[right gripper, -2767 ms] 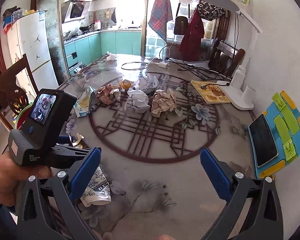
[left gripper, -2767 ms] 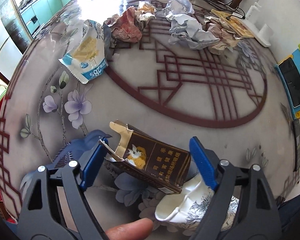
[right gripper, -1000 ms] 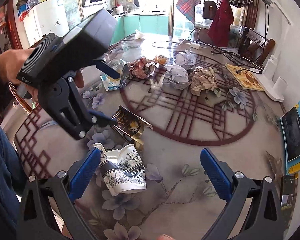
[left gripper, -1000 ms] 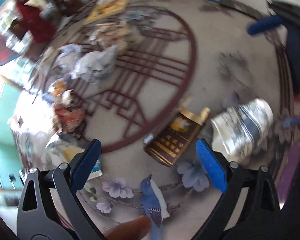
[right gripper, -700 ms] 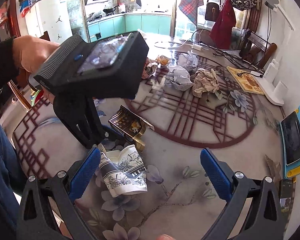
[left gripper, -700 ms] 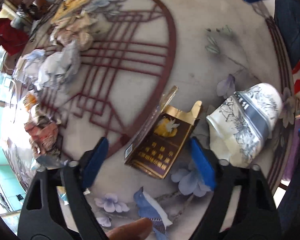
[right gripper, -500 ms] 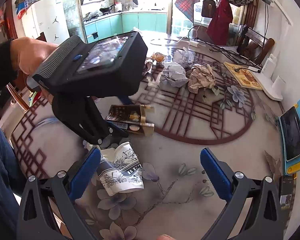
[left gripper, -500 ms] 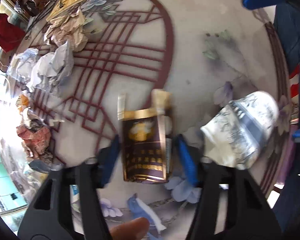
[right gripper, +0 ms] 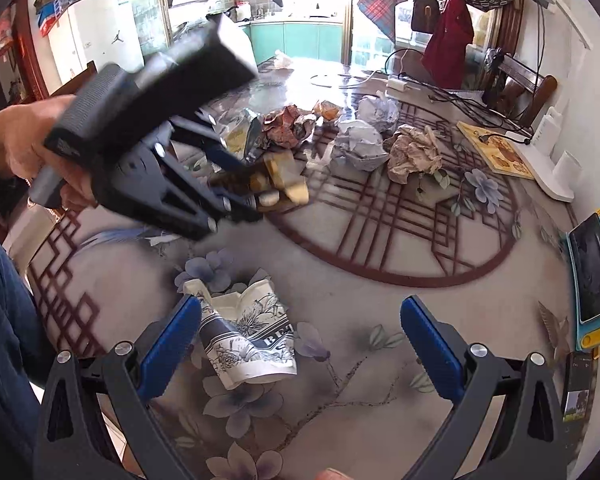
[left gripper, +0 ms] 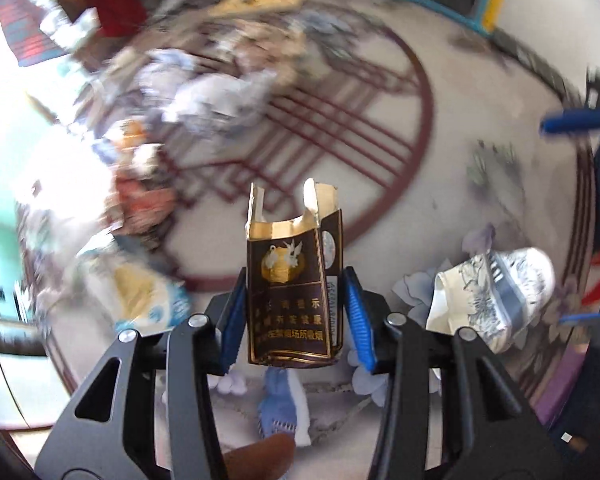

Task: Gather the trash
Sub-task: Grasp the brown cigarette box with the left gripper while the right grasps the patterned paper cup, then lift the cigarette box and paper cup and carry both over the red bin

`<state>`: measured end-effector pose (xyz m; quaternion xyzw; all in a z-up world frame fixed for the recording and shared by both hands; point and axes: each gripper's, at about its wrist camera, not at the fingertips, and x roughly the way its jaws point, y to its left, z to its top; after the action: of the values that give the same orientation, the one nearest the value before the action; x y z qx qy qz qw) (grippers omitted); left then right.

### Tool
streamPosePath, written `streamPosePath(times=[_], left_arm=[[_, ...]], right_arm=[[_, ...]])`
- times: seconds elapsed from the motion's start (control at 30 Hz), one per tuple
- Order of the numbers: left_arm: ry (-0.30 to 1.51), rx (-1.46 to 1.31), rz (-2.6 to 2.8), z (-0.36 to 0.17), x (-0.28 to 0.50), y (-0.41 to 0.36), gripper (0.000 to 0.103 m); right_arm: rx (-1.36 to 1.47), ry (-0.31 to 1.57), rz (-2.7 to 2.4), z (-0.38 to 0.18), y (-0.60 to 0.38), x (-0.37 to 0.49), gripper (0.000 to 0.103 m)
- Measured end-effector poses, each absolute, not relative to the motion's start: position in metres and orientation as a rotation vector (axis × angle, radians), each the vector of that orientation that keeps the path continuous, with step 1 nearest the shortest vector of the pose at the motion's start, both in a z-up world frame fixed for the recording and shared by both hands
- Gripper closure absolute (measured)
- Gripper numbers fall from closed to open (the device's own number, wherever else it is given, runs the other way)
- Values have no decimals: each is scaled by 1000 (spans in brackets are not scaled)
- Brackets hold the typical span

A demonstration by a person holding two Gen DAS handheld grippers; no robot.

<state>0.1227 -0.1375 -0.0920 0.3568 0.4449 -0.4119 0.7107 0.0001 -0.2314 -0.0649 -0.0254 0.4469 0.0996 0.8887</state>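
Across the patterned table [right gripper: 380,320], crumpled paper balls [right gripper: 360,144] and wrappers lie heaped toward twelve o'clock in the right wrist view, a crushed paper cup [right gripper: 248,336] resting at six o'clock just beside the right gripper [right gripper: 300,332], whose jaws hang wide and empty. Off the table at ten o'clock, the left gripper [left gripper: 294,312] has just closed on the cigarette pack [left gripper: 294,288]: dark brown, gold-trimmed, its torn top flaps standing open, pinched at both sides by the blue pads [left gripper: 356,316].

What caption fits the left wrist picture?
Left gripper clamps a torn brown cigarette pack above the flowered table.
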Motion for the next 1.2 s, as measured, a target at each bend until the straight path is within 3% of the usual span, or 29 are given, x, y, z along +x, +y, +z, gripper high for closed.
streamPosePath(times=[0.4,0.63,0.87,1.2], left_arm=[[880,476,-714,-8,111,-66,59],[798,316,-568,23,102,-14,59],[756,199,-461,26,109,29,59],[743,123,-327,29,124,74,59]], right_arm=[[-286,1024,297,-106,-174,11,6],[-256,1101,285,-129,-174,28,7],[-169,1114,288,-132,-180,34,36],[-187,1025,290,-96,-166,31,40]])
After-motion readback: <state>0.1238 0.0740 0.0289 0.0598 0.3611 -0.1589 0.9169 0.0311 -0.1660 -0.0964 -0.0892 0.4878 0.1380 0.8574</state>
